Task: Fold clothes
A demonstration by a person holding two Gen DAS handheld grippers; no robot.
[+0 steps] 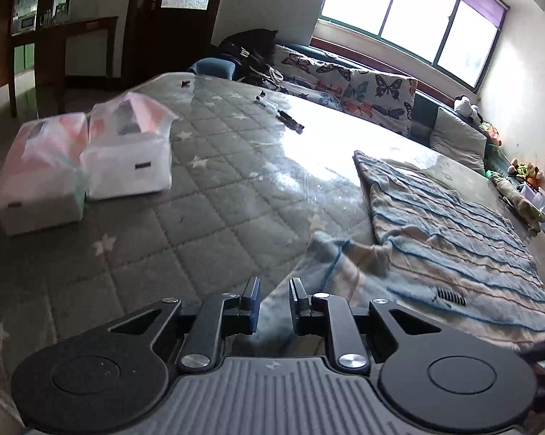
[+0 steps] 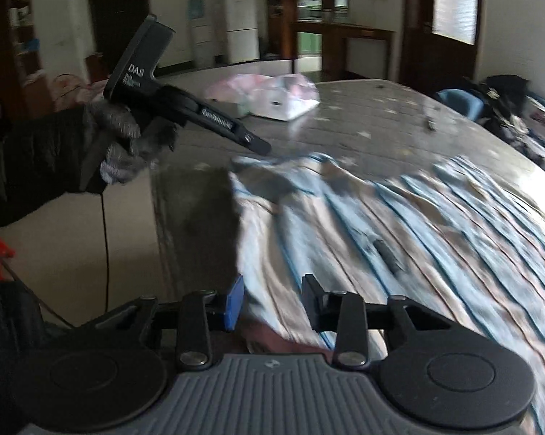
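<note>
Left wrist view: striped garment [image 1: 450, 232] lies flat on the bed [image 1: 207, 188], filling the 2-to-4 o'clock part of the frame. One corner points away toward 12 o'clock; a loose flap, sleeve or corner, I can't tell which, sits at centre just ahead of the left gripper [image 1: 274, 299]. Long axis looks to run from near 5 o'clock up toward 1 o'clock. Fingers narrow, a slim gap with nothing visibly pinched between them; cloth lies below and beyond the tips.

Handling, my read: thin, soft knit, light, no stiffness. It will drape and drag rather than slide as a sheet, and the quilted cover probably adds friction. Best taken at an edge or corner, both layers in a shallow pinch. Two wrapped boxes [image 1: 80, 166] sit at 9 o'clock, well apart from it.

Right wrist view: heavy blur. Same garment spreads from 6 o'clock out to 3 o'clock, stripes slanting toward 4 o'clock, near edge at 12 o'clock close under the other gripper's tip. Right gripper [image 2: 272, 302] fingers partly apart, cloth edge showing in the gap near their base; whether the pads bite on it I can't tell.
</note>
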